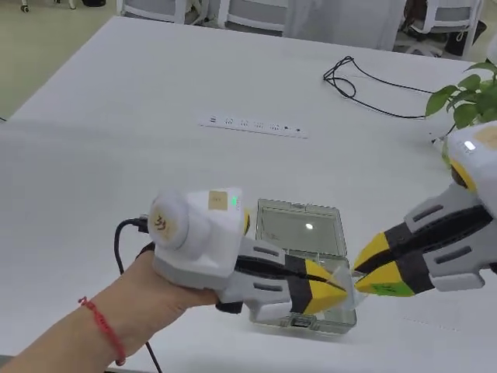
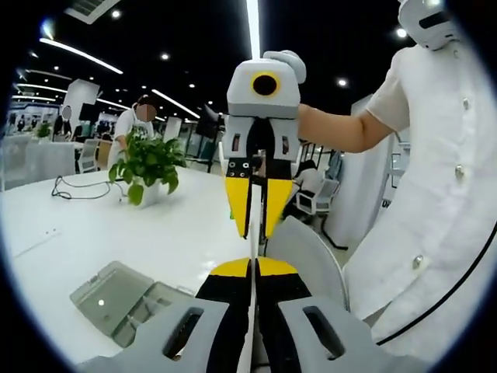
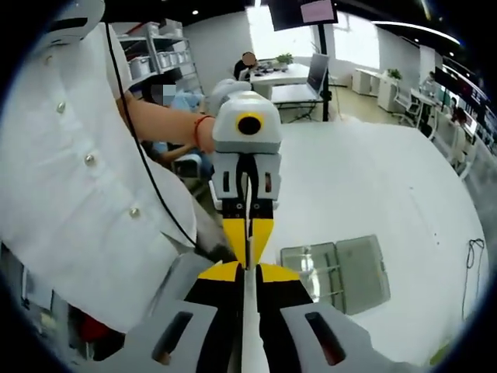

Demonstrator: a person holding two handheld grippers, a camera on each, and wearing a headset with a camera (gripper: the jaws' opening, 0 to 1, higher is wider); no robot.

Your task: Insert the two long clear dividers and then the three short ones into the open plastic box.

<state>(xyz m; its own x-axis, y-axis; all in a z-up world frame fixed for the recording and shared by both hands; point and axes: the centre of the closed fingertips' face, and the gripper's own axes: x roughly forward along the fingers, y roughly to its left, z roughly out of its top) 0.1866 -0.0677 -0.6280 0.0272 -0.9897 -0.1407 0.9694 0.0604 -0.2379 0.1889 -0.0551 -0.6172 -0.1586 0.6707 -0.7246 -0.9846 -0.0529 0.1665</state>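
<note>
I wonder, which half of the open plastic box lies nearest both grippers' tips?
The deeper base half, nearer in the head view; the flat lid half lies beyond, toward the power strip.

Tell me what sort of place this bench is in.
Probably an open-plan office or lab: a long white table, office chairs beyond it, and ceiling strip lights over other desks.

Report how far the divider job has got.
Done: the plastic box lies open on the table; whether any divider sits inside is unclear. In hand: left gripper and right gripper both pinch one clear divider above the box's base. Left: seating it and the rest.
</note>
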